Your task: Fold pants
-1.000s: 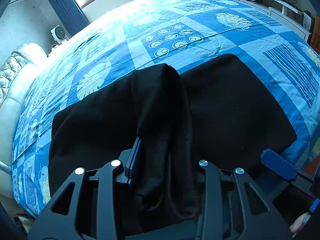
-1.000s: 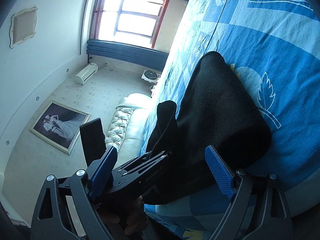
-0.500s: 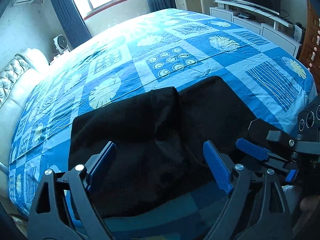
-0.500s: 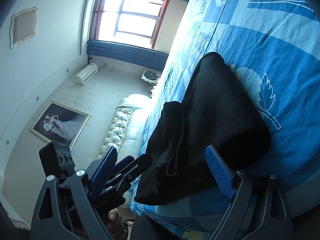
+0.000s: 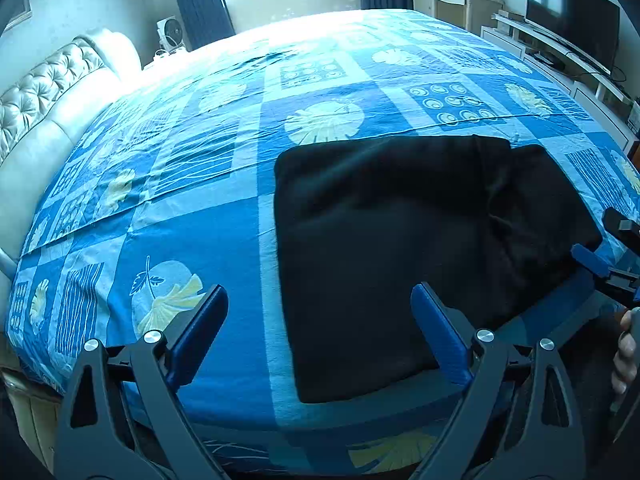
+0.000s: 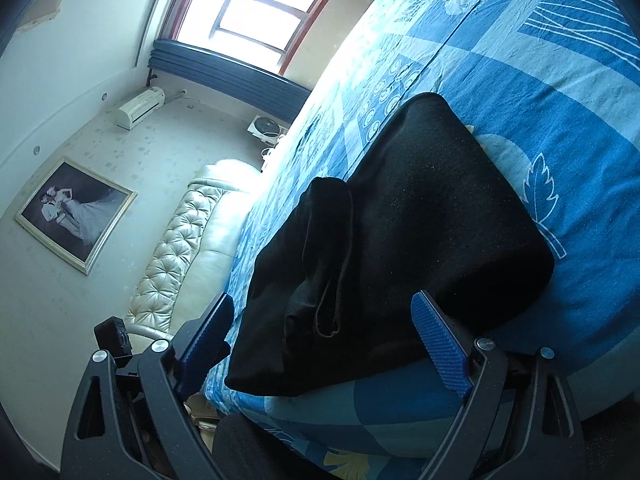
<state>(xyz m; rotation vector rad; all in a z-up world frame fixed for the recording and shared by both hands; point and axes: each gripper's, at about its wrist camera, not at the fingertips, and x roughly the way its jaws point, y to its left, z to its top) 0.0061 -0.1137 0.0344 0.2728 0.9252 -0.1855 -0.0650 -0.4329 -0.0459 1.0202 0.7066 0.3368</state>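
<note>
You are looking down the left wrist view at a wide blue patterned bedspread (image 5: 208, 240), and most of it is lying bare: the whole upper half and the left side of the frame are offering open room. The near edge of the bed is curving along the bottom of the frame, just behind your left gripper (image 5: 318, 330), whose jaws are standing wide apart with nothing between the pads but sheet and the near left corner of the cloth.

The black pants (image 5: 420, 248) are lying folded into a broad, roughly rectangular pad in the centre right of that view, flat on the bedspread. Their long axis is running from the lower centre of the frame toward the upper right; the left edge is straight, while a raised fold is crossing the right-hand part. In the right wrist view the pants (image 6: 420, 240) are filling the middle, stretching from lower left to upper centre, with a loose flap bunching on their left side and hanging toward the bed edge.

Your right gripper (image 6: 320, 340) is hovering released too, its blue pads straddling the near end of the pants without pressing on them.

A tufted headboard (image 5: 36, 92) is bounding the left, and a television (image 5: 572, 12) is standing at the upper right.
</note>
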